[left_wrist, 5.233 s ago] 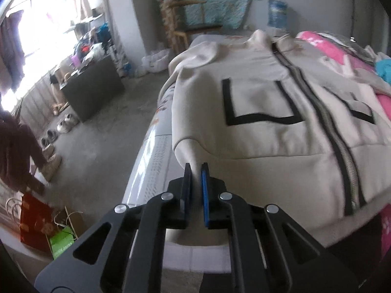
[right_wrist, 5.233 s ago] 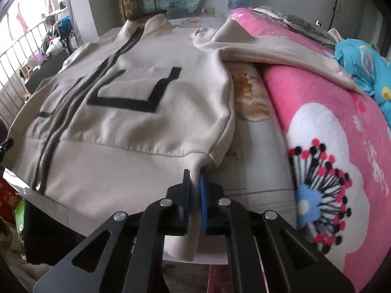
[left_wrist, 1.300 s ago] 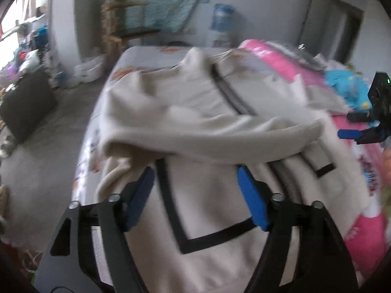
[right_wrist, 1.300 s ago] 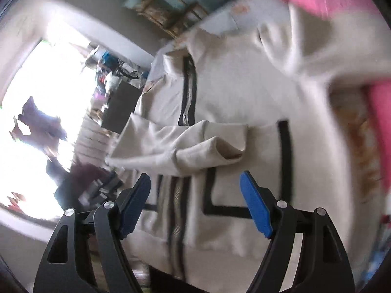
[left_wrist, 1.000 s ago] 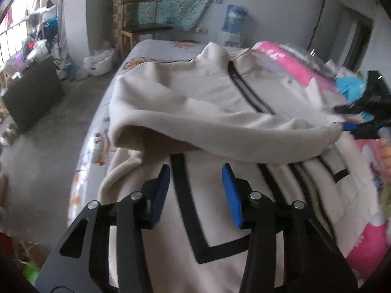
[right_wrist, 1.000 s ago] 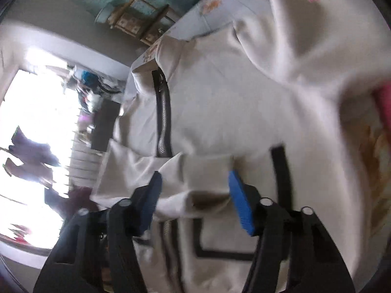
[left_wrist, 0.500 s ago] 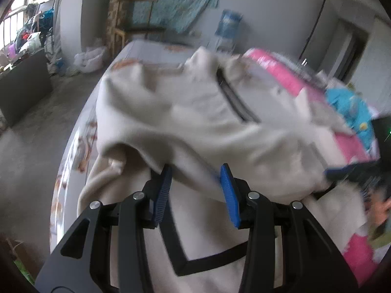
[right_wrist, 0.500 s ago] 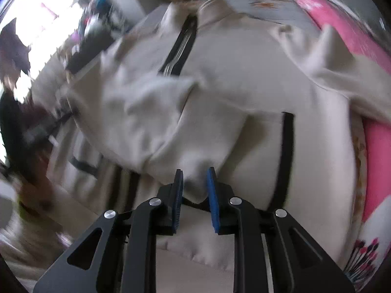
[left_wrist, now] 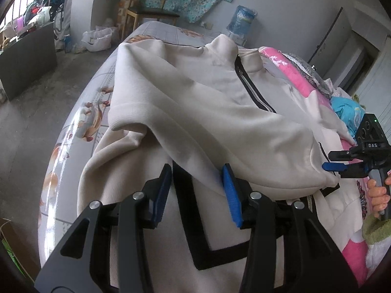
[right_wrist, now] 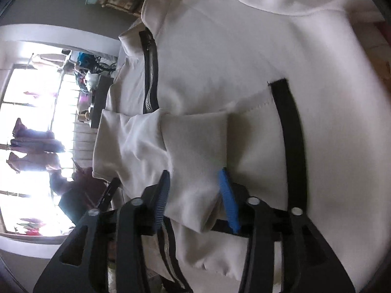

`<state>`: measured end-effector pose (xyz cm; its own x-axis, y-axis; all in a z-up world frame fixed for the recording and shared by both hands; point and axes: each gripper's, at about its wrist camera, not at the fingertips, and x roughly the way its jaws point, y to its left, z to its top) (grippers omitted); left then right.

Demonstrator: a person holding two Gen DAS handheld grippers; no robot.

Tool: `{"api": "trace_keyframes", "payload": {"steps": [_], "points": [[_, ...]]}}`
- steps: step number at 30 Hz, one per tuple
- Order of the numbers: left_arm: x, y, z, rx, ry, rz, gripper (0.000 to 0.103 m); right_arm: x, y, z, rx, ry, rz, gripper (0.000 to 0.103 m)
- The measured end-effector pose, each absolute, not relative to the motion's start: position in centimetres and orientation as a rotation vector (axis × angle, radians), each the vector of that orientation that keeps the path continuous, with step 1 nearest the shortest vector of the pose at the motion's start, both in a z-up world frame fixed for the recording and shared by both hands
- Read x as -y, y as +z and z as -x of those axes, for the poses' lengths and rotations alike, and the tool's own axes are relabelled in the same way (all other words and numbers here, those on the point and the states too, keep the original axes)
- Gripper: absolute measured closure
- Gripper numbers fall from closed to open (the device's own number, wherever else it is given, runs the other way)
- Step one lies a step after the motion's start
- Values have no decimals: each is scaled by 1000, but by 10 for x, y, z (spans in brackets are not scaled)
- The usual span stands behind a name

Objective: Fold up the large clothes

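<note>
Left wrist view showed the beige jacket (left_wrist: 185,102) on the bed (left_wrist: 73,131), its sleeve (left_wrist: 220,131) now folded across the chest. The right claw (right_wrist: 193,190) was opening, releasing the cuff between its jaws; the left claw (left_wrist: 198,190) stood spread, gripping nothing. Other sleeve likely next.

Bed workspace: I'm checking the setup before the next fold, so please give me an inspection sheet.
Surface: bed with printed sheet.
Job's things: beige jacket, one sleeve folded across its front.
Clutter: pink blanket, blue cloth.
Grippers: left hand-held gripper open over the sleeve; right hand-held gripper opening, cuff between its jaws.
Cables: nothing seen.
Surroundings: wooden chair, water bottle, window.
</note>
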<state>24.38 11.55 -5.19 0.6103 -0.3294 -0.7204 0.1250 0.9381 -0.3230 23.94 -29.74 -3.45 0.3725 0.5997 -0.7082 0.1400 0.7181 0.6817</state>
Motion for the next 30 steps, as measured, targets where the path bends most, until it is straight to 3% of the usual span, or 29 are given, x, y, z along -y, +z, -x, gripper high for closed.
{"api": "trace_keyframes", "payload": {"steps": [10, 13, 15, 19, 23, 30], "points": [[-116, -52, -244, -875, -266, 261, 61, 297, -35, -243, -1154, 303, -713, 51], [-118, -49, -244, -866, -273, 272, 61, 284, -32, -247, -1152, 297, -638, 63], [-119, -48, -243, -857, -289, 274, 61, 277, -30, -247, -1143, 274, -565, 85], [-118, -45, -240, -833, -316, 276, 60, 266, -21, -247, -1109, 253, -446, 95], [-110, -40, -235, -791, -346, 240, 55, 256, 29, -265, -966, 272, -335, 95], [-98, -40, -238, -793, -302, 169, 55, 250, 159, -285, -575, 284, -193, 96]]}}
